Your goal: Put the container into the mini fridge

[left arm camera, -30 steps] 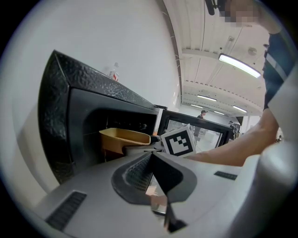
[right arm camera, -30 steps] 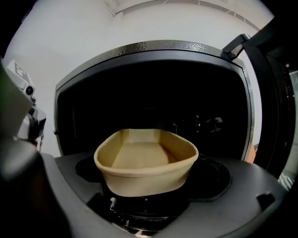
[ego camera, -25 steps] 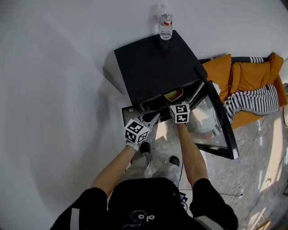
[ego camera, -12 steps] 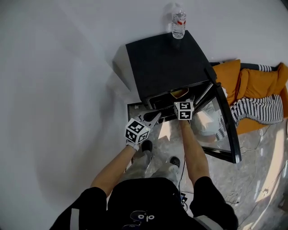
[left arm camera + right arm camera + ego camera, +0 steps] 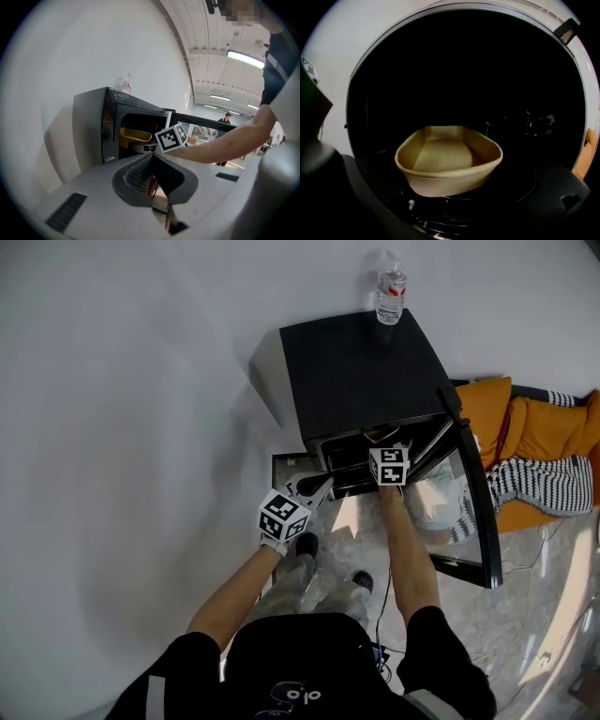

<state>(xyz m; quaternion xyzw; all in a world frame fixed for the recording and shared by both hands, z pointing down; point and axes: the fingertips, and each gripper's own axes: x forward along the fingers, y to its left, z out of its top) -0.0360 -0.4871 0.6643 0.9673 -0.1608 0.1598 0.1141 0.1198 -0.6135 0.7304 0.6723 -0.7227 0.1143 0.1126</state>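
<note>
The right gripper's [image 5: 457, 187] jaws stood wide apart and clasped the container [image 5: 447, 161] at its near lower corners, one jaw at 8 o'clock of it and one at 4 o'clock, though the dark inside made the exact contact hard to read; the container, a tan open tub with nothing in it, sat upright and level within the black mouth of the mini fridge [image 5: 366, 371], above a wire shelf [image 5: 440, 218].

The left gripper's [image 5: 153, 164] jaws were pressed together to a thin slit with nothing between them; it hung clear of the fridge, at 8 o'clock of the right gripper in the head view, pointed toward the opening.

Against the frame from a second before, the right gripper had gone deeper into the opening; only a sliver of tan then showed past its marker cube [image 5: 388, 467], where a fuller piece of the tub had shown before; the left gripper had kept its place; the fridge lay further toward 1 o'clock in the head view.

The glass door [image 5: 469, 493] stood swung open toward 4 o'clock; a water bottle [image 5: 390, 296] stood upright at the 12 o'clock corner of the fridge top; orange cushions [image 5: 525, 437] and a striped cloth [image 5: 553, 484] lay at 3 o'clock, beyond the door.
</note>
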